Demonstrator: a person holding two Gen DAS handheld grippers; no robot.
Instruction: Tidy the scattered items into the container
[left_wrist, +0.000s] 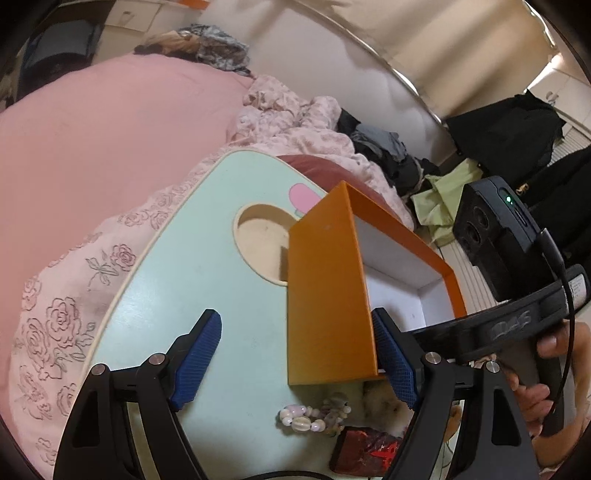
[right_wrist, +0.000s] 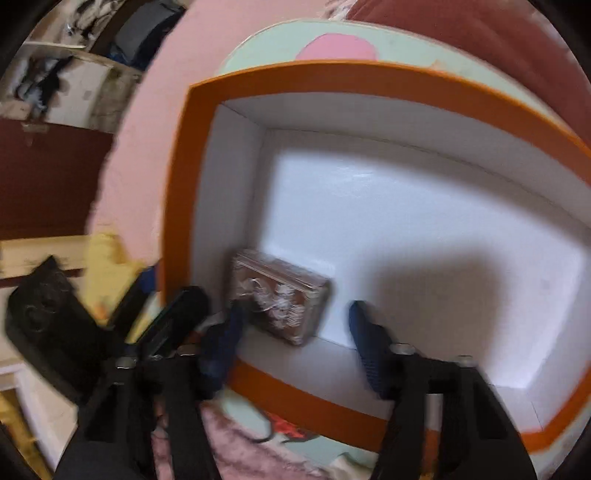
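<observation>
An orange box with a white inside (left_wrist: 328, 280) stands on a pale green lap table (left_wrist: 177, 280). My left gripper (left_wrist: 295, 354) is open, its jaws either side of the box's near wall, the right pad inside the box. A bead bracelet (left_wrist: 314, 415), a dark red packet (left_wrist: 365, 452) and a fluffy cream thing (left_wrist: 384, 402) lie on the table just below it. In the right wrist view the box (right_wrist: 317, 79) fills the frame. A small brown patterned pack (right_wrist: 282, 297) lies in its near left corner. My right gripper (right_wrist: 295, 325) is open above the box, just clear of the pack.
The table has a round recess (left_wrist: 262, 240) and rests on a pink bed (left_wrist: 92, 147) with a rose-patterned quilt. Piled clothes (left_wrist: 388, 147) lie behind the box. The right gripper's black handle and a hand (left_wrist: 532, 332) are to the right of the box.
</observation>
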